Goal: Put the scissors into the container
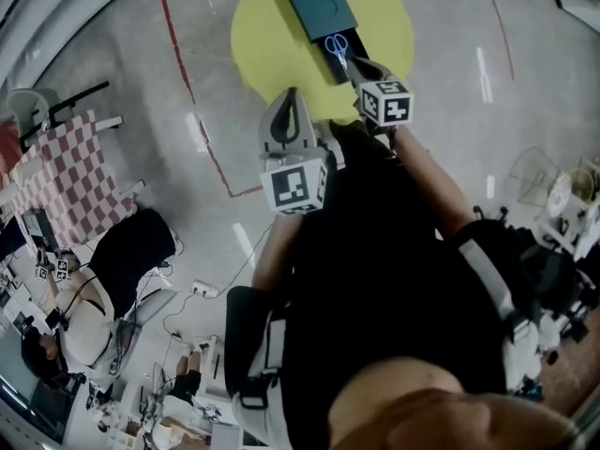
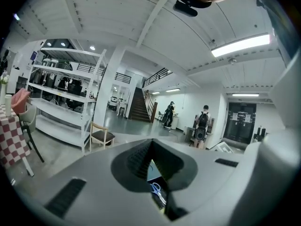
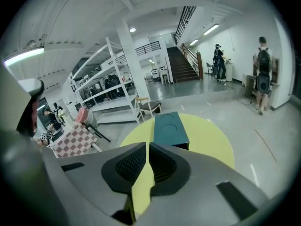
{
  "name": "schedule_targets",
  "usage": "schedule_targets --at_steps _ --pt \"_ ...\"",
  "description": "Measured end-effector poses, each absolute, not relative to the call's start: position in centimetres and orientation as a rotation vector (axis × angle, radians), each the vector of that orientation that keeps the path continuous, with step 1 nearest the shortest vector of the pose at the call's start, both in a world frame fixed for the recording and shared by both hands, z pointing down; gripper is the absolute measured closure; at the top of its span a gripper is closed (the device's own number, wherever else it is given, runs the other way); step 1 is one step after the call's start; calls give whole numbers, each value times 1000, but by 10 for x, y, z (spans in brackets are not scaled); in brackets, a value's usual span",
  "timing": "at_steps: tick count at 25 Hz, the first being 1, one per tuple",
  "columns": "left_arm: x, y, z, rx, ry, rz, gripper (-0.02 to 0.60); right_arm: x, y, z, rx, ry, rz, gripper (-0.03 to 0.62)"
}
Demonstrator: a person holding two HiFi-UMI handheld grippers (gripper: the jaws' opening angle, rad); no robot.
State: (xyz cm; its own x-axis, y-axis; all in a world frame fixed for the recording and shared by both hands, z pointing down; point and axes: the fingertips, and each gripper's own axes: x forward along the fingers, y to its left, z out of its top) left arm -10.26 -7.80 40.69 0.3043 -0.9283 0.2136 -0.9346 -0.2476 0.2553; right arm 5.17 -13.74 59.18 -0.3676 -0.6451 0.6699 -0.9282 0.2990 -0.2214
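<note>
1. One pair of blue-handled scissors (image 1: 337, 47) lay on the dark near end of one teal container (image 1: 319, 3), on one round yellow table (image 1: 267, 45) at the upper centre of the head view.
2. Only the left gripper view also caught the scissors, through the slit under the left tongs (image 2: 151, 144). The right gripper view showed just the container's teal top.
3. Two tongs were in view, both pressed together on nothing. The right tongs (image 1: 361, 67) hung just beside the scissors.

Black top (image 1: 375, 242) — grey left gripper (image 1: 292, 99), right gripper (image 1: 358, 66), 2 marker cubes (image 1: 298, 186).
</note>
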Motion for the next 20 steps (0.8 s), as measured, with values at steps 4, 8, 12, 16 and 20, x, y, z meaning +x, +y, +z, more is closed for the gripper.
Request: schedule_targets --at_steps 4,8,12,16,20 --pt "-100 -71 400 2259 -1676 4 583 53 -120 553 1439 -2188 768 591" --pt "-92 -67 394 2266 -1691 -4 583 61 -105 519 1467 -2262 715 594" --pt "-86 -61 390 2269 -1712 1 583 67 -90 483 1494 -2350 645 594" --pt "-73 -58 385 2267 -1728 13 583 76 -76 452 1486 -2434 555 594" --pt "-53 -53 381 2276 -1729 23 583 90 -66 436 1482 -2492 533 594"
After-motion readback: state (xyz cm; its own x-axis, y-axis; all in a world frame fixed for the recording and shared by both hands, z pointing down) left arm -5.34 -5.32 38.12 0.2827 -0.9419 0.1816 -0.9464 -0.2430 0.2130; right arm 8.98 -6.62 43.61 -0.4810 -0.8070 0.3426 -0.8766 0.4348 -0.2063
